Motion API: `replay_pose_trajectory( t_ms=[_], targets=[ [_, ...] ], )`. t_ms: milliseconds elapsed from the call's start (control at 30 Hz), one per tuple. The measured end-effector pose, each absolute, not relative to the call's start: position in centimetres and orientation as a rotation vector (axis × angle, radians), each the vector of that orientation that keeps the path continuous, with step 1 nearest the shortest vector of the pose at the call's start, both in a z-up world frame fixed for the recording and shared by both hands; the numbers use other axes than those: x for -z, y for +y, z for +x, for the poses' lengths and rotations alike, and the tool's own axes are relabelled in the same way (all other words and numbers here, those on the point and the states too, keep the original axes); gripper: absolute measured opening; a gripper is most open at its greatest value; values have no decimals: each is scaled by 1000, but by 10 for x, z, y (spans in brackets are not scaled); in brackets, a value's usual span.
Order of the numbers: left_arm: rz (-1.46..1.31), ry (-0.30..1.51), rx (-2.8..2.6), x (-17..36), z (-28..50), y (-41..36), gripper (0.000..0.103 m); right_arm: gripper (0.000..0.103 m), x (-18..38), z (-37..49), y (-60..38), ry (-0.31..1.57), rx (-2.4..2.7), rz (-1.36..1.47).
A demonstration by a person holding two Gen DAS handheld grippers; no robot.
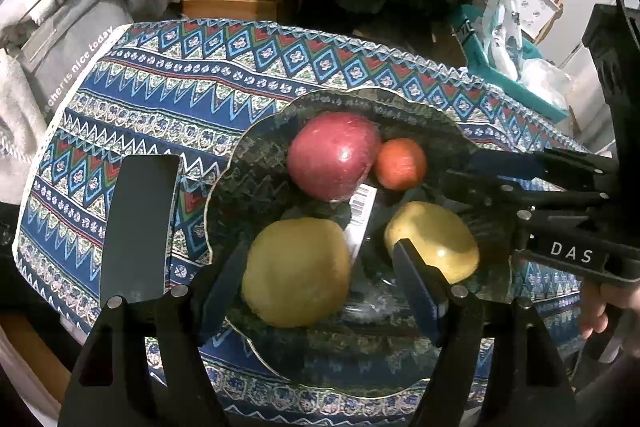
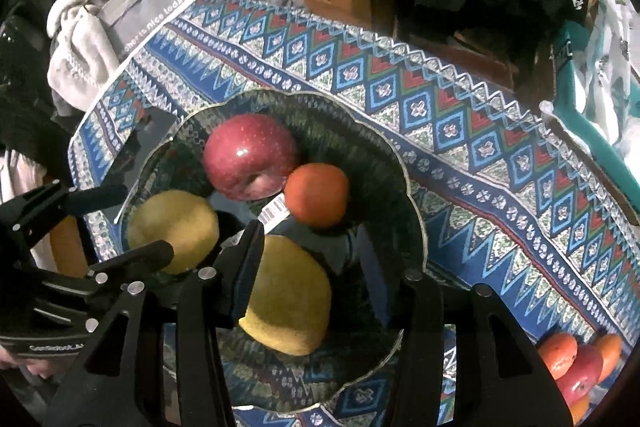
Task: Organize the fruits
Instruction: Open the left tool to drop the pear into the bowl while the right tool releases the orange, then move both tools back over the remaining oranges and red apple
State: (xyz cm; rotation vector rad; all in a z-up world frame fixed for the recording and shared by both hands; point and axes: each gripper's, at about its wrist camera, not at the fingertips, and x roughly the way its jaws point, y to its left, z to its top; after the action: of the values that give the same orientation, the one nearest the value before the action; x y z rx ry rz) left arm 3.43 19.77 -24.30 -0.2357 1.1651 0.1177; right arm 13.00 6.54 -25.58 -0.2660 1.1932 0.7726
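Observation:
A dark glass plate (image 1: 256, 163) (image 2: 380, 155) on the patterned cloth holds a red apple (image 1: 332, 155) (image 2: 248, 155), a small orange (image 1: 400, 163) (image 2: 318, 195) and two yellow pears. My left gripper (image 1: 316, 267) is open, its fingers on either side of one pear (image 1: 296, 271) (image 2: 176, 227). My right gripper (image 2: 308, 263) is open around the other pear (image 2: 288, 299) (image 1: 436, 239). The right gripper's fingers (image 1: 500, 167) reach in from the right in the left wrist view. A barcode label (image 1: 362, 205) lies in the plate's middle.
More oranges and a red apple (image 2: 576, 367) sit at the lower right past the plate. Grey and white clothes (image 1: 60, 19) are piled at the table's left. A teal bin with plastic bags (image 1: 516, 63) stands at the far right. Wooden furniture is behind.

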Motion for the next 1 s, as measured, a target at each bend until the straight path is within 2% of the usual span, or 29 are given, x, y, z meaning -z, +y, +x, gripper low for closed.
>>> replay_pose_trajectory(
  t_ms=[367,1000],
  targets=[
    [-197,1110,-62,216,35,169,77,52,219,108,47,1113,-728,-284],
    [-99,1055,59,179,35,99,77,57,168,101,-64,1032,-566,-191]
  ],
)
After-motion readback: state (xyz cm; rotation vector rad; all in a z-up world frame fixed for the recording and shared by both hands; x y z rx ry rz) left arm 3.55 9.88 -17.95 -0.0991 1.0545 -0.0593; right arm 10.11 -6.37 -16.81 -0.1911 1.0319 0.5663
